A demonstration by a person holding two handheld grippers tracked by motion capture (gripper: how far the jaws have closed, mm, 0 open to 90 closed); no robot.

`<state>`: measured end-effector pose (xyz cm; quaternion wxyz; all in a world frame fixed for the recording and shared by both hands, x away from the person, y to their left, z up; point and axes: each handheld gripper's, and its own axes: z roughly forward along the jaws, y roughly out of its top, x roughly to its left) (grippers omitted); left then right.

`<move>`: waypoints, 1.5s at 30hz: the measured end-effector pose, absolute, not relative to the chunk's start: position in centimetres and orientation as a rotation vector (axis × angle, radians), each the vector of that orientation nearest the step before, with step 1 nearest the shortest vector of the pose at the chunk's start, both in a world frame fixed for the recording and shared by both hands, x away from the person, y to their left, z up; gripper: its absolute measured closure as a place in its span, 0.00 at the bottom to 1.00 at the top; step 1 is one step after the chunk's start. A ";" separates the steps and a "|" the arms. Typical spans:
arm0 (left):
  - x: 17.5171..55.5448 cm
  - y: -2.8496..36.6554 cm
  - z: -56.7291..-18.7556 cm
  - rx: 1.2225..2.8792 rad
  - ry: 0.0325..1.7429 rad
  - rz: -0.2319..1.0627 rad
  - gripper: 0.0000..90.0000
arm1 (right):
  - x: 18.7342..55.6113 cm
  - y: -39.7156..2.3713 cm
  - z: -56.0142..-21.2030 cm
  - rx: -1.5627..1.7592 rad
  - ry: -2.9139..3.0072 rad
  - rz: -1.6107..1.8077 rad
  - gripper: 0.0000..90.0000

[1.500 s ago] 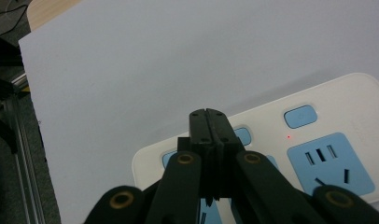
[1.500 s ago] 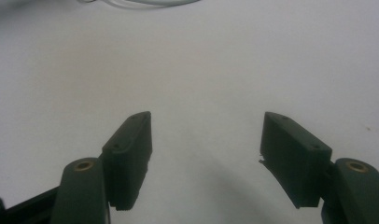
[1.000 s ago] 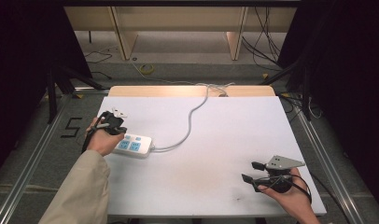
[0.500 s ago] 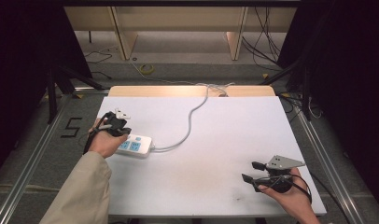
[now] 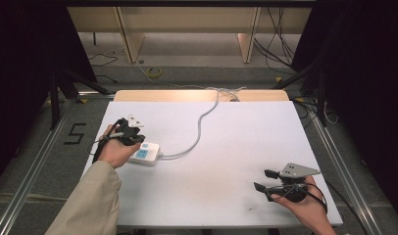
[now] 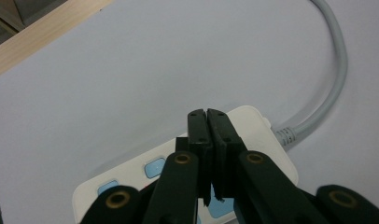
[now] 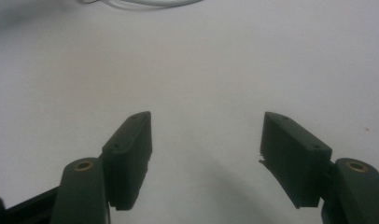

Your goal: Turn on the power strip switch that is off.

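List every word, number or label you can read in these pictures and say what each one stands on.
"5": black digit marked on the grey floor left of the white table.
White power strip with blue buttons: any print on it is too small and blurred to read in the high view, and none is legible in the left gripper view.
Nothing else is readable.

We count 1 white power strip w/ 1 grey cable and approx. 3 blue switches visible, on 1 counter. We hold 2 grippers: left gripper, right gripper.
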<state>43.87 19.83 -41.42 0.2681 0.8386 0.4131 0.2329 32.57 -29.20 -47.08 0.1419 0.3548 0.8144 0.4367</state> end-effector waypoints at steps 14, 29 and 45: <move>43.1 18.5 -40.9 2.226 1.058 0.550 0.78 | 32.6 -29.2 -47.1 1.023 2.350 1.262 0.39; 42.1 17.5 -40.6 2.174 0.979 0.497 0.57 | 32.6 -29.2 -47.1 1.023 2.350 1.263 0.39; 41.0 16.0 -40.3 2.194 0.912 0.464 0.49 | 32.6 -29.2 -47.0 1.018 2.348 1.267 0.39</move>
